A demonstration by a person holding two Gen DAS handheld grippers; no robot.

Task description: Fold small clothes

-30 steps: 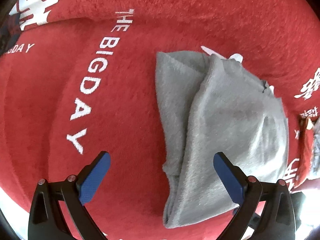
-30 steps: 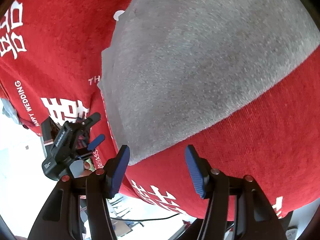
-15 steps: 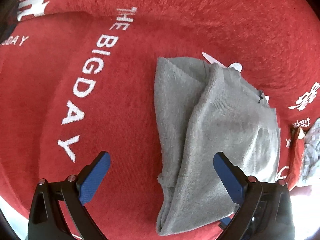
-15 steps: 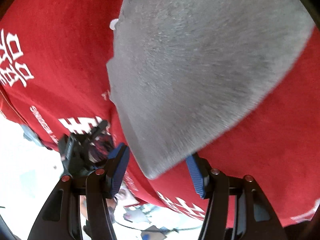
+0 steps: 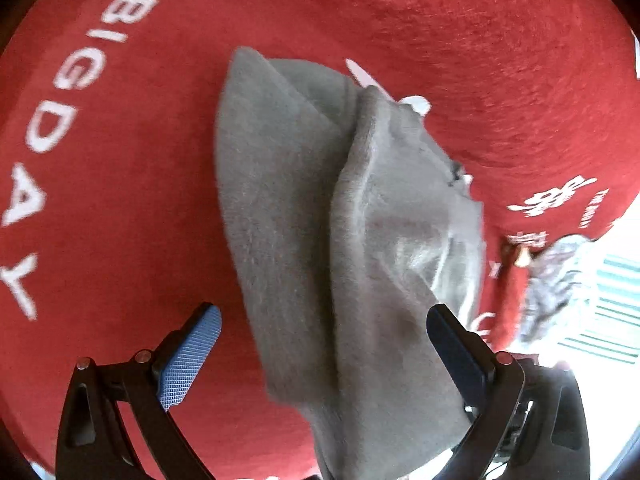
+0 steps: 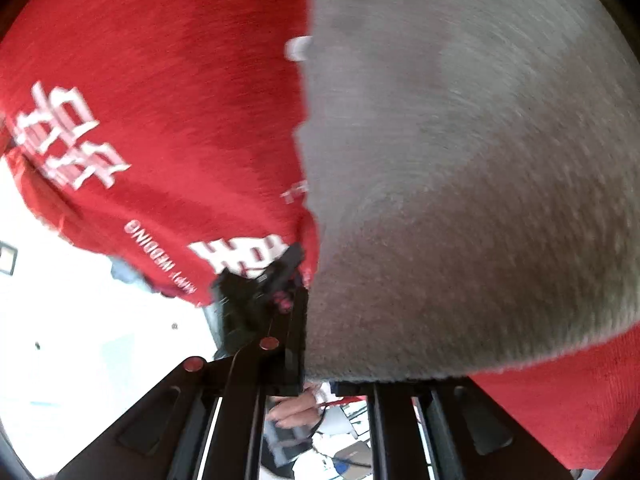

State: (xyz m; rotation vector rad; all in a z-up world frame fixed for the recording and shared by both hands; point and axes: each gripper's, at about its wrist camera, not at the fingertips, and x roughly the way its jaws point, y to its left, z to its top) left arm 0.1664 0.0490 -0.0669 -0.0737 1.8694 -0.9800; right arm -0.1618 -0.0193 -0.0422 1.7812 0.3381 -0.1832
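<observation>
A small grey fleece garment (image 5: 340, 220) lies partly folded on a red cloth (image 5: 120, 200) with white lettering. In the left wrist view my left gripper (image 5: 324, 344) is open, its blue pads on either side of the garment's near end. In the right wrist view the grey garment (image 6: 460, 160) fills the right half, and my right gripper (image 6: 316, 364) has closed on its near edge, with the pads hidden by the fabric. The left gripper also shows in the right wrist view (image 6: 256, 292), blurred, at the red cloth's edge.
The red cloth (image 6: 160, 120) covers the work surface and hangs over its edge. A striped grey and white item (image 5: 560, 288) lies at the right edge of the left wrist view. Below the right gripper is blurred floor clutter (image 6: 340, 432).
My right gripper has moved onto the garment's near edge and shut on it. My left gripper has moved closer, so the garment's near end now lies between its open fingers.
</observation>
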